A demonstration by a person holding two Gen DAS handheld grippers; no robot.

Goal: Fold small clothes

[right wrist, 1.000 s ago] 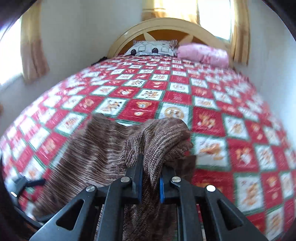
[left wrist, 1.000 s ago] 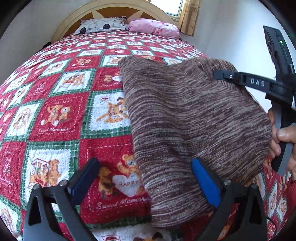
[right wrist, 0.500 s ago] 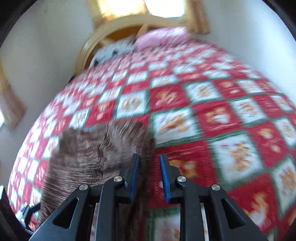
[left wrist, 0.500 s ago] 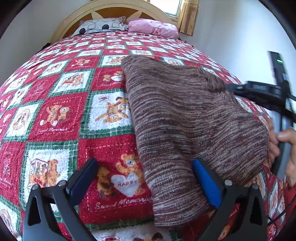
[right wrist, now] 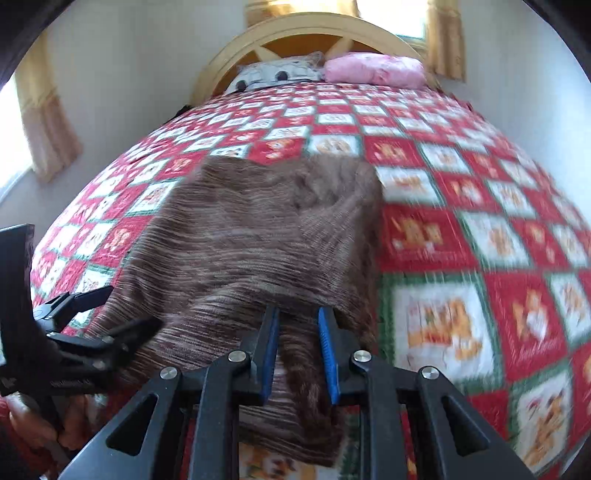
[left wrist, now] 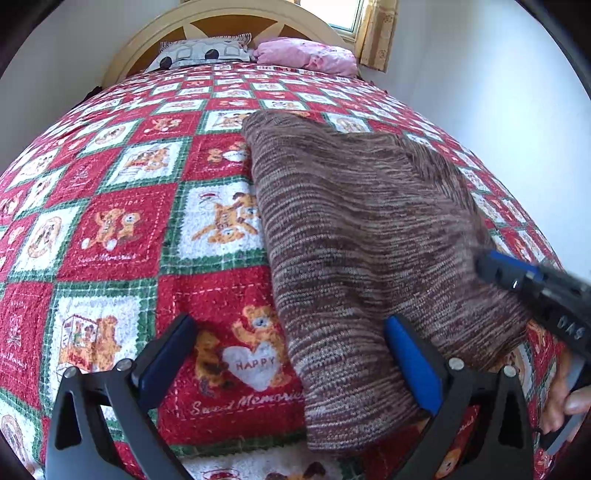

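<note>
A brown knit garment (left wrist: 362,236) lies folded flat on the quilted bed (left wrist: 122,229), toward its near right part. My left gripper (left wrist: 288,328) is open wide at the garment's near edge, its right finger (left wrist: 410,358) over the cloth and its left finger over bare quilt. In the right wrist view the same garment (right wrist: 258,229) spreads ahead, blurred. My right gripper (right wrist: 298,317) hangs low over the near right edge, blue pads a narrow gap apart, cloth showing below them and nothing pinched. It also shows at the garment's right side (left wrist: 491,266).
A patterned pillow (left wrist: 203,51) and a pink pillow (left wrist: 306,55) lie by the curved headboard (right wrist: 314,33). A wall runs close along the bed's right side. A person's hand (left wrist: 569,402) holds the right gripper; my left gripper (right wrist: 135,306) is at the left.
The right gripper let go of the lifted fold, which now lies flat on the garment. It then swung back and down to the near right edge. The left gripper stayed put.
</note>
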